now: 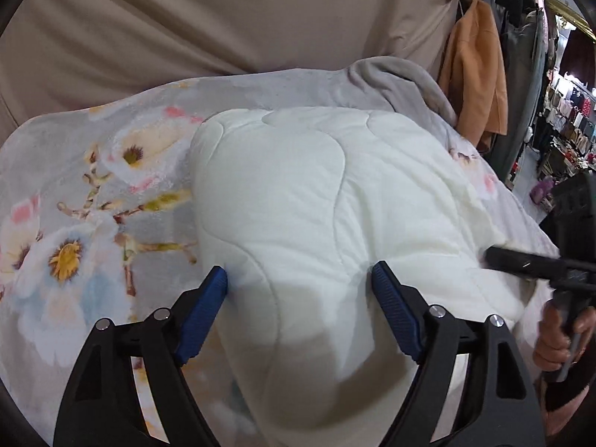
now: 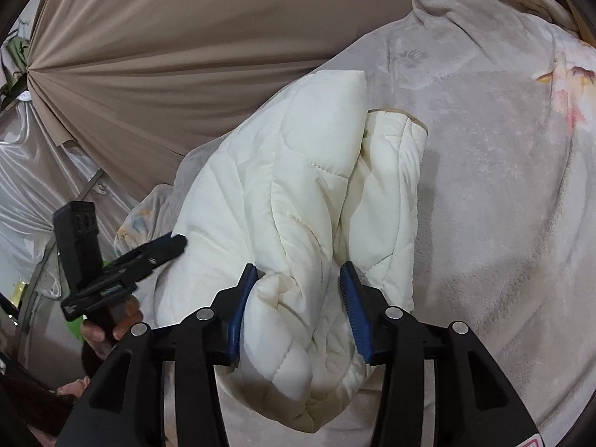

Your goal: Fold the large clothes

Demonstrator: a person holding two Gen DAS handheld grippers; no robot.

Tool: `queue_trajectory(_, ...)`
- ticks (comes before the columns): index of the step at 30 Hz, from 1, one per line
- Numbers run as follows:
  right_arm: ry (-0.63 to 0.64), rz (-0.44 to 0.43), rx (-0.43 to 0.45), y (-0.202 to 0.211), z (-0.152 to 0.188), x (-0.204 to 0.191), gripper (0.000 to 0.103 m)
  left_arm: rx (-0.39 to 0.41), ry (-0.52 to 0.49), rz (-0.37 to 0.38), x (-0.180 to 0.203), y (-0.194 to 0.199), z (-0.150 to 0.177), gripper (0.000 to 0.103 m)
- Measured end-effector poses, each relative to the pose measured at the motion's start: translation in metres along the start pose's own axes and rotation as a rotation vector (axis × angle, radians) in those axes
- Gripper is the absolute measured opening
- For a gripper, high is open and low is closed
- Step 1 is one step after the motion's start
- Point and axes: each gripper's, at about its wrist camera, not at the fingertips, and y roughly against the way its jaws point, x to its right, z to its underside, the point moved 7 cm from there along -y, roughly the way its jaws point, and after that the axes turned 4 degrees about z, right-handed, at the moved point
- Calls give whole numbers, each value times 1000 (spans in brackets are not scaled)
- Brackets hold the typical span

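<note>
A white quilted garment (image 1: 316, 186) lies bundled in a thick fold on a floral blanket (image 1: 74, 223). My left gripper (image 1: 300, 283) is open wide, its blue pads (image 1: 208, 309) straddling the near end of the bundle without squeezing it. In the right wrist view the garment (image 2: 279, 186) shows two padded layers with a tan-trimmed edge. My right gripper (image 2: 300, 273) is open around a bunched fold; the left pad (image 2: 246, 290) touches cloth, the right one stands just off it. Each gripper appears in the other's view: the right gripper (image 1: 495, 257) at the bundle's right side, the left gripper (image 2: 175, 242) at its left.
The grey floral blanket (image 2: 503, 186) covers the whole work surface, bunched at its far corner. A beige curtain (image 1: 223, 18) hangs behind. An orange garment (image 1: 473, 67) and shop shelves (image 1: 570, 119) stand at the far right. A hand (image 1: 555, 339) holds the right gripper's handle.
</note>
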Motion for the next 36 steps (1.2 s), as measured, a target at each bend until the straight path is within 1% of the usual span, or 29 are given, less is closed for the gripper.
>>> queue_trajectory(1,7,10,15,5,-6,-3,54,6,-13,-13,2,-1,-1,79)
queue_trajectory(2,19,22,43,11,-15,-7,63,8,-23,-20,5,-1,-1,79)
queue_trajectory(3,24,34,70,16,-25,-9,76,8,-26,-27,7,-1,0,79)
queue_trajectory(4,20,44,97,21,-37,-11,80,7,-27,-34,8,-2,1,80)
queue_trajectory(5,10,49,122,22,-50,-13,83,6,-29,-43,9,-3,1,80)
queue_trajectory(7,11,52,130,16,-72,-16,83,7,-36,-62,10,-4,2,80)
queue_trajectory(9,-10,113,97,-5,-91,-13,83,9,-40,-76,10,-3,2,80)
queue_trajectory(10,-33,142,54,-20,-97,-8,83,9,-40,-84,10,-3,2,80)
queue_trajectory(11,-46,155,12,-31,-99,-5,74,9,-40,-89,10,-2,3,80)
queue_trajectory(12,-49,159,-32,-43,-99,-5,44,10,-43,-95,9,-2,3,80)
queue_trajectory(13,-35,149,-59,-50,-98,-8,30,7,-44,-101,9,-2,3,80)
queue_trajectory(14,-12,155,-43,-49,-99,-14,18,5,-44,-101,8,-1,3,80)
queue_trajectory(15,17,156,-8,-43,-100,-21,11,4,-41,-98,8,-1,3,80)
queue_trajectory(17,67,137,86,-20,-103,-32,9,6,-38,-83,11,0,3,80)
queue_trajectory(18,85,137,118,-11,-102,-34,9,8,-39,-82,14,0,4,81)
queue_trajectory(19,100,154,142,-6,-101,-34,9,10,-45,-84,16,0,4,81)
queue_trajectory(20,115,201,148,-7,-99,-30,9,13,-58,-91,19,0,4,81)
queue_trajectory(21,122,254,138,-13,-96,-23,9,18,-71,-99,23,-1,4,81)
queue_trajectory(23,115,340,87,-34,-86,-1,9,23,-88,-104,27,-2,4,82)
queue_trajectory(27,124,426,35,-64,-71,28,17,31,-104,-115,33,-4,4,83)
queue_trajectory(29,147,457,26,-73,-67,32,18,33,-110,-126,33,-7,5,83)
queue_trajectory(32,178,484,31,-76,-65,32,18,30,-103,-142,30,-14,8,86)
queue_trajectory(34,169,477,33,-75,-65,33,21,25,-90,-144,27,-15,9,88)
queue_trajectory(36,145,463,48,-66,-68,31,27,23,-73,-122,24,-9,9,88)
